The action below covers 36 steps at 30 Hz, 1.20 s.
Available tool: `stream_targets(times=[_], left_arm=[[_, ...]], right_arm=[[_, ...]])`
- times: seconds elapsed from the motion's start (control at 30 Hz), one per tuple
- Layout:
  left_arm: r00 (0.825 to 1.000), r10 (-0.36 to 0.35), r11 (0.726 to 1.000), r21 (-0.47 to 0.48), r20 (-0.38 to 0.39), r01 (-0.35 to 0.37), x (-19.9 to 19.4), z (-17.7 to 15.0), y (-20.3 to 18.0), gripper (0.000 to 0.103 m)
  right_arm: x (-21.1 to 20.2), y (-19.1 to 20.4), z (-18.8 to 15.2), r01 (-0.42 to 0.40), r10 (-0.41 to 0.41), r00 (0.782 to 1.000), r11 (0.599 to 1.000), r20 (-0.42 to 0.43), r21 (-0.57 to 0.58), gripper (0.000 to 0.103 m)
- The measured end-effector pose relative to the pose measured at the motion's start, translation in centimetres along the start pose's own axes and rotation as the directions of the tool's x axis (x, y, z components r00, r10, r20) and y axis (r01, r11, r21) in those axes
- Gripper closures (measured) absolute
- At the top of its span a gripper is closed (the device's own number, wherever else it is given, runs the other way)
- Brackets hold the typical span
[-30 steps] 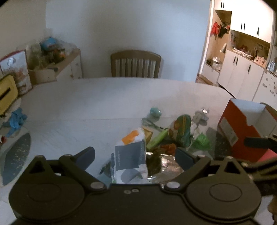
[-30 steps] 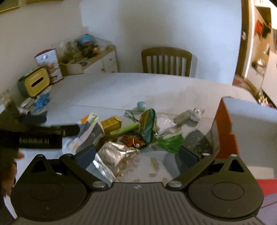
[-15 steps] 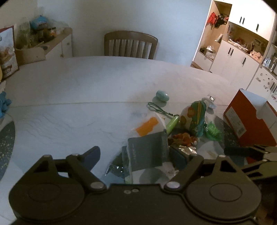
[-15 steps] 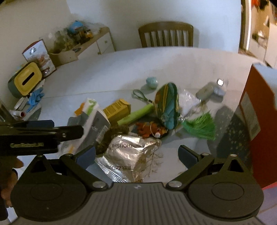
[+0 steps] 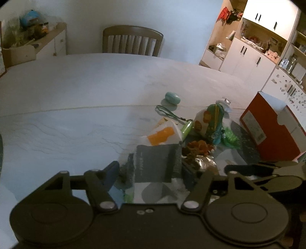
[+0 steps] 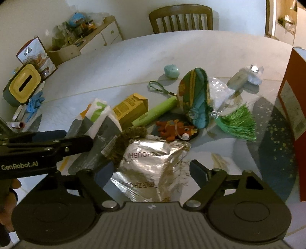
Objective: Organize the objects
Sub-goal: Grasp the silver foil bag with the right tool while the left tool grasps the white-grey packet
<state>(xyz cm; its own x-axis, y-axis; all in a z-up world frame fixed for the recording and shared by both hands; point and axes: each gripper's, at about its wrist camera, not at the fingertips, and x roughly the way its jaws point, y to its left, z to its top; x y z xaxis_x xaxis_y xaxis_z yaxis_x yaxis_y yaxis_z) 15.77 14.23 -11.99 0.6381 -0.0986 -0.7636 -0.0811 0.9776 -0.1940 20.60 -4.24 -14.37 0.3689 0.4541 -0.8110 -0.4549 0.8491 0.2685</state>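
Observation:
A pile of small items lies on the white table [image 5: 76, 92]. My left gripper [image 5: 151, 174] points down at a grey-and-white pouch [image 5: 158, 162], which sits between its closing jaws; the left pad stands a little off it. In the right wrist view the left gripper [image 6: 76, 138] reaches in from the left over that pouch [image 6: 99, 122]. My right gripper [image 6: 151, 174] straddles a crumpled silver foil bag [image 6: 153, 162], its jaws closing, with a gap showing at the right pad. In the left wrist view the right gripper [image 5: 241, 168] comes in from the right.
Beyond the two bags lie a yellow carton [image 6: 130, 109], a green tube [image 6: 155, 114], an orange plush toy [image 6: 176, 129], a patterned green pouch [image 6: 197, 97], a green tassel [image 6: 237, 122] and a teal egg [image 6: 172, 70]. A red box [image 5: 271, 130] stands at the right. A chair [image 6: 180, 18] is behind.
Both grippers have dropped and moved forward onto the pile. Their jaws have narrowed, the left around the grey-and-white pouch, the right around the foil bag.

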Motion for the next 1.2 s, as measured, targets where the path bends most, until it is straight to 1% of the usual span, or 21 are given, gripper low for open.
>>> stream_targets(times=[0.03, 0.1, 0.13, 0.2, 0.27, 0.3, 0.37, 0.53, 0.63, 0.7, 0.73, 0.8, 0.87, 0.97, 1.03, 1.1, 1.2], left_arm=[[1.0, -0.009, 1.0, -0.004, -0.002, 0.009, 0.0, -0.1, 0.0, 0.045], [1.0, -0.016, 1.0, 0.0, -0.001, 0.016, 0.0, -0.1, 0.1, 0.048], [1.0, -0.018, 1.0, 0.002, 0.0, 0.018, -0.1, -0.1, 0.0, 0.051], [1.0, -0.026, 1.0, -0.001, 0.003, 0.026, -0.1, -0.2, 0.1, 0.056], [0.999, -0.031, 0.999, -0.008, 0.006, 0.031, -0.1, -0.2, 0.2, 0.061], [0.999, -0.033, 0.999, -0.011, 0.008, 0.033, -0.1, -0.3, 0.3, 0.062], [0.999, -0.036, 0.999, -0.01, 0.01, 0.036, -0.2, -0.4, 0.2, 0.065], [0.999, -0.044, 0.999, -0.01, 0.015, 0.044, -0.5, -0.6, 0.1, 0.069], [0.998, -0.055, 0.998, -0.028, 0.015, 0.056, -0.7, -0.7, 0.3, 0.069], [0.998, -0.055, 0.998, -0.029, 0.02, 0.056, -0.8, -0.7, 0.3, 0.07], [0.998, -0.058, 0.998, -0.032, 0.022, 0.059, -0.9, -0.8, 0.3, 0.07], [0.997, -0.068, 0.997, -0.041, 0.027, 0.069, -1.1, -0.8, 0.2, 0.07], [0.997, -0.073, 0.996, -0.044, 0.033, 0.074, -1.4, -0.8, 0.0, 0.07], [0.995, -0.089, 0.995, -0.052, 0.035, 0.091, -1.9, -0.7, -0.5, 0.07], [0.995, -0.087, 0.995, -0.04, 0.039, 0.088, -2.2, -0.5, -1.1, 0.07], [0.994, -0.098, 0.994, -0.048, 0.043, 0.1, -2.6, -0.3, -1.6, 0.07], [0.993, -0.106, 0.993, -0.039, 0.058, 0.108, -3.2, 0.2, -2.9, 0.07]], right_arm=[[0.1, 0.1, 0.0, -0.001, 0.001, 1.0, 1.0, -0.004, 0.002, 0.021], [0.1, 0.3, 0.0, -0.012, 0.012, 1.0, 1.0, -0.008, 0.002, 0.028], [0.1, 0.4, 0.0, -0.018, 0.018, 1.0, 1.0, -0.011, 0.004, 0.033], [0.1, 0.7, 0.0, -0.013, 0.013, 1.0, 1.0, -0.012, 0.004, 0.035], [0.0, 0.8, 0.0, -0.014, 0.015, 1.0, 1.0, -0.013, 0.013, 0.041], [-0.1, 0.7, 0.0, -0.016, 0.016, 1.0, 1.0, -0.013, 0.02, 0.042], [-0.4, 0.7, 0.1, -0.013, 0.013, 1.0, 1.0, -0.01, 0.026, 0.05], [-1.4, 1.2, 0.0, 0.03, -0.03, 0.999, 1.0, -0.023, -0.001, 0.059], [-2.3, 1.0, -0.4, 0.051, -0.051, 0.998, 0.999, -0.032, 0.001, 0.061], [-2.7, 1.1, -0.7, 0.096, -0.097, 0.994, 0.995, -0.053, -0.022, 0.061], [-3.2, 1.0, -0.9, 0.105, -0.106, 0.993, 0.994, -0.055, -0.027, 0.063], [-4.1, 0.6, -1.2, 0.097, -0.098, 0.994, 0.995, -0.055, -0.012, 0.064], [-5.2, 0.1, -1.5, 0.108, -0.108, 0.993, 0.994, -0.045, -0.001, 0.066], [-6.7, -0.6, -1.7, 0.117, -0.116, 0.993, 0.993, -0.025, 0.022, 0.067], [-7.6, -0.8, -1.7, 0.121, -0.121, 0.993, 0.992, -0.005, 0.023, 0.068], [-8.3, -1.0, -1.8, 0.127, -0.127, 0.992, 0.992, 0.011, 0.02, 0.069], [-9.4, -1.6, -1.7, 0.113, -0.114, 0.993, 0.993, 0.035, 0.026, 0.069]])
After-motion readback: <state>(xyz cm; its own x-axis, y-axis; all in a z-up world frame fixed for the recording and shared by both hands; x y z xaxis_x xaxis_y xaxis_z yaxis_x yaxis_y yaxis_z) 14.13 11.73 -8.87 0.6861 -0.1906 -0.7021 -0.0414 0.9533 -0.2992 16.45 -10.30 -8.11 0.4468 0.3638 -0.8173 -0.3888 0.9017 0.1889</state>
